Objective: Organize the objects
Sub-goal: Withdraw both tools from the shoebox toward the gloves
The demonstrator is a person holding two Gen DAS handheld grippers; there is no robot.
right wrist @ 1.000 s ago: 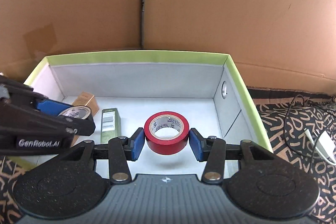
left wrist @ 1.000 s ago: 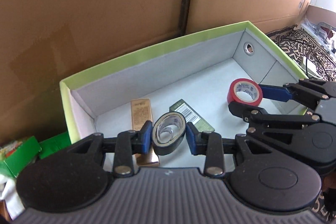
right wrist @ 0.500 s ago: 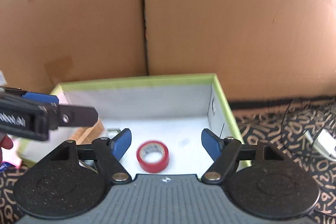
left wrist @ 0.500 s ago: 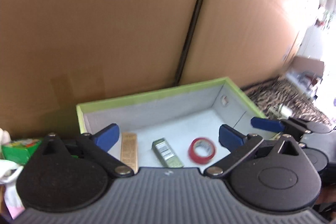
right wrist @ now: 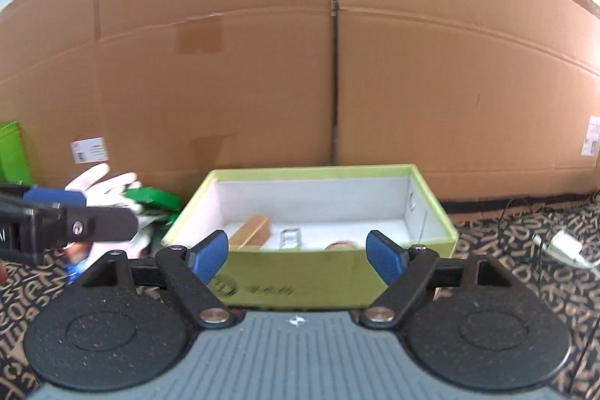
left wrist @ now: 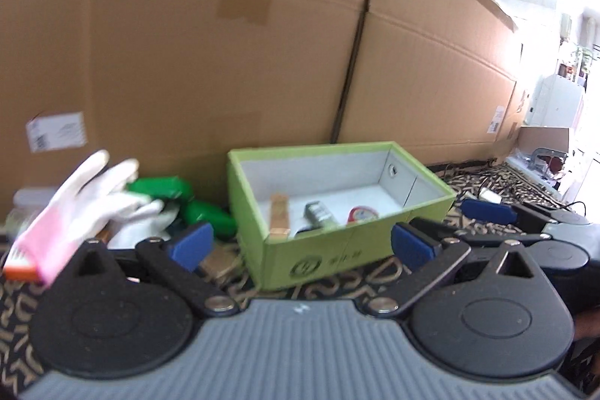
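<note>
The green box (right wrist: pixel 318 272) holds a gold bar (right wrist: pixel 252 231), a small packet (right wrist: pixel 290 238) and red tape (right wrist: pixel 342 244); left tongs (left wrist: pixel 300 244) wide, right tongs (right wrist: pixel 298 255) opening, both empty.

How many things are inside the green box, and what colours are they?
Inside the green box:
Gold: 1, the gold box
Green: 1, the small green pack
Red: 1, the red tape roll
Dark: 1, something dark by the front wall, mostly hidden
Total: 4
</note>
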